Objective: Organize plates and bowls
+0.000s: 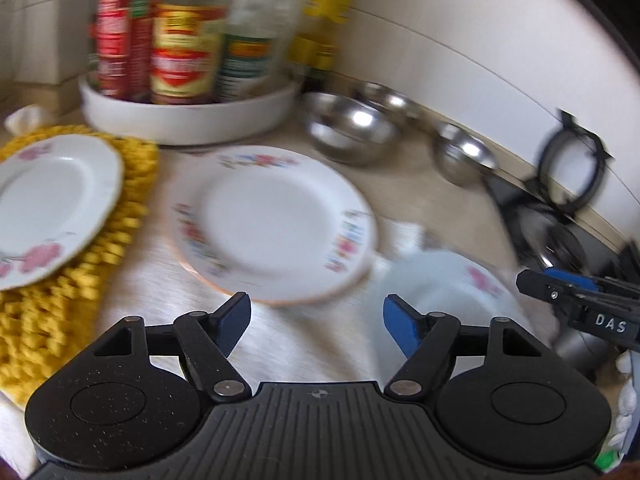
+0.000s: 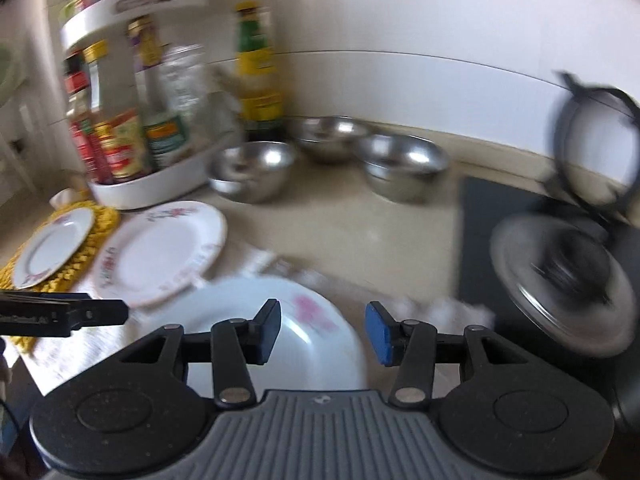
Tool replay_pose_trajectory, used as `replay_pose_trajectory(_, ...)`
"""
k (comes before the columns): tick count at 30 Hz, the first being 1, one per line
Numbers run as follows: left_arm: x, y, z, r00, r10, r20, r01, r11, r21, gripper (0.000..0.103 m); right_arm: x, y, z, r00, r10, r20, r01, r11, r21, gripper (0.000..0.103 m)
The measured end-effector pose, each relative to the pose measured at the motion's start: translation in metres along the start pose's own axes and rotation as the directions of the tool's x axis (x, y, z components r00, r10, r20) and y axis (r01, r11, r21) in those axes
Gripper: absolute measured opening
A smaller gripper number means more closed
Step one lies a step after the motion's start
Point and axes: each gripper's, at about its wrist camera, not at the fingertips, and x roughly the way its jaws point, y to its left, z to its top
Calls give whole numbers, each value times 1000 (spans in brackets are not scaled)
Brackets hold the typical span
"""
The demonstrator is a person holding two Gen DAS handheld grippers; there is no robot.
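Left gripper (image 1: 316,322): jaws spread, holding nothing, above the tabletop (image 2: 344,224). Floral plate (image 1: 272,220) lies just ahead of it. Right gripper (image 2: 323,330): jaws spread, empty, white bowl (image 2: 280,332) directly beneath. Steel bowls (image 2: 400,164) stand beyond.

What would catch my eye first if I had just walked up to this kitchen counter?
Probably the flowered white plate lying flat mid-counter, with a smaller one on a bright yellow mat to its left. Behind them, three shiny steel bowls line the wall beside a white tray crowded with sauce bottles.
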Motion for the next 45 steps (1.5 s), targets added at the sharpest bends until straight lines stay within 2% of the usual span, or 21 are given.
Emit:
replay_pose_trajectory(3,11,22,13,999,34,-22,-35,998,-44,78,31,24,24,997,75,-16,-76,996,-45,69)
replay_pose_trajectory(6,20,38,21,999,38,-33,-41,997,-69,77,64,40,45,991,130,-40,-133,988,-78,69)
replay_pose_trajectory(10,36,50,31,998,36,-54,-40,996,-77,77,102,52,61,982,161,-99,-170,982,-81,69)
replay_pose_trajectory(15,45,57,38,998,19,-63,-24,997,-79,79,133,56,67,975,162,-152,-173,983,-58,69)
replay_pose_trajectory(18,47,59,41,998,9,-65,-15,996,-84,82,140,58,70,972,171,-164,-183,981,-58,69)
replay_pose_trajectory(23,48,64,45,998,-5,-69,-2,995,-103,81,150,63,74,965,188,-184,-201,978,-53,69)
replay_pose_trajectory(27,49,62,45,998,1,-70,-7,997,-77,82,158,64,69,946,229,-229,-239,971,-17,71)
replay_pose_trajectory(32,57,58,48,998,15,-58,-17,999,-35,88,154,76,64,949,217,-228,-239,968,-73,69)
replay_pose_trajectory(35,61,59,53,999,19,-51,-21,999,-25,89,155,68,66,942,241,-232,-247,969,2,64)
replay_pose_trajectory(38,69,59,58,999,27,-45,-27,1000,-4,93,158,67,66,941,249,-230,-257,966,-5,64)
replay_pose_trajectory(40,74,59,62,999,25,-33,-25,1000,1,95,162,63,70,936,263,-235,-263,964,30,63)
replay_pose_trajectory(42,76,59,64,999,32,-29,-32,999,6,92,163,59,72,932,273,-241,-261,962,78,59)
replay_pose_trajectory(44,75,59,65,998,57,-18,-57,998,15,79,160,60,70,938,255,-236,-247,967,63,56)
replay_pose_trajectory(45,75,59,66,997,74,-16,-74,997,27,75,158,62,69,942,241,-232,-235,971,53,56)
